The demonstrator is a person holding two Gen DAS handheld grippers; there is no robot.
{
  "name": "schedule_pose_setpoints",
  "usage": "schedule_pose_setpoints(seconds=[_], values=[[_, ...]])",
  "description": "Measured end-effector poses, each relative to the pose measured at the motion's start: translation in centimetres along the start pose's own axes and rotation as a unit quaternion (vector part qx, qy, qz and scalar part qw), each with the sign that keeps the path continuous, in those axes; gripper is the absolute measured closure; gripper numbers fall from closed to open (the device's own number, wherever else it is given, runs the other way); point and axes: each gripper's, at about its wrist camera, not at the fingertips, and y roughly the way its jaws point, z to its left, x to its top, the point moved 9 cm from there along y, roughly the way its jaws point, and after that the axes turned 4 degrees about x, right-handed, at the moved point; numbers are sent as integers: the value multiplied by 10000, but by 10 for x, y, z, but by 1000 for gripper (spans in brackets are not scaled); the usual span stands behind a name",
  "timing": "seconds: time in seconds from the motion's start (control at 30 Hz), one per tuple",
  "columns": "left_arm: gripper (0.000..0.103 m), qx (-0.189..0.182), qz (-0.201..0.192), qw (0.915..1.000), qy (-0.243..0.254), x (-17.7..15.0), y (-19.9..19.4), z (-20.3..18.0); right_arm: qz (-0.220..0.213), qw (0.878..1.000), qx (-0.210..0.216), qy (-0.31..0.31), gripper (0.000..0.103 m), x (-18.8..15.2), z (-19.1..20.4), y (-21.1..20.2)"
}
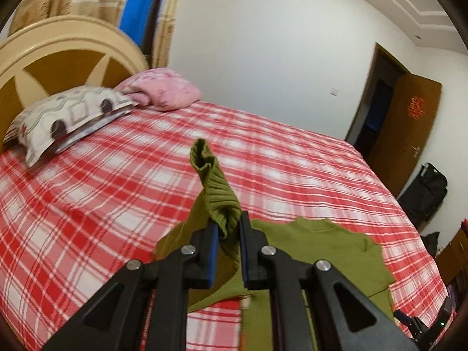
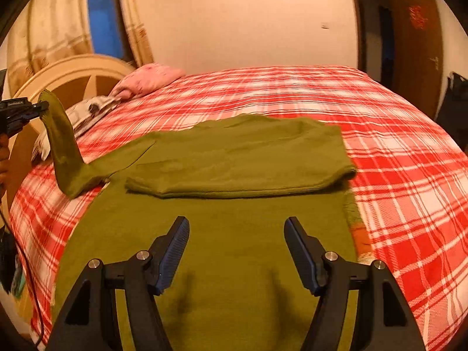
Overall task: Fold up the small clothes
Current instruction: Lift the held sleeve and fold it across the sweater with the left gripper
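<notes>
Two grippers at work, one busy, one idle. Left gripper (image 1: 228, 228) clamped on the ribbed cuff (image 1: 218, 196) of a green sweater (image 2: 239, 158), sleeve (image 2: 63, 152) pulled up off the bed (image 2: 395, 152) and hanging slack toward the sweater's body. Right gripper (image 2: 237, 248) spread wide, nothing between its fingers, poised low over the sweater's near hem side. Sweater spread flat on the red plaid bed, partly doubled over, a folded edge running across its middle just beyond the right gripper. Soft, light knit by the look of it: limp, stretchy, prone to sagging and dragging neighbouring layers when lifted, not slippery. Best held at cuff, hem or shoulder seam, where the ribbing gives a firm bite. Beyond the sweater, pillows (image 1: 67, 117) toward the headboard (image 1: 58, 55), well apart from it.
</notes>
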Motion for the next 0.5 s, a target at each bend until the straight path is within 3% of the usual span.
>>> schedule_pose_setpoints(seconds=[0.33, 0.5], values=[[90, -466, -93, 9975, 519, 11, 1, -86, 22, 10000, 24, 81, 35, 8, -25, -8], [90, -637, -34, 9953, 725, 9, 9, -122, -119, 9994, -189, 272, 35, 16, -57, -11]])
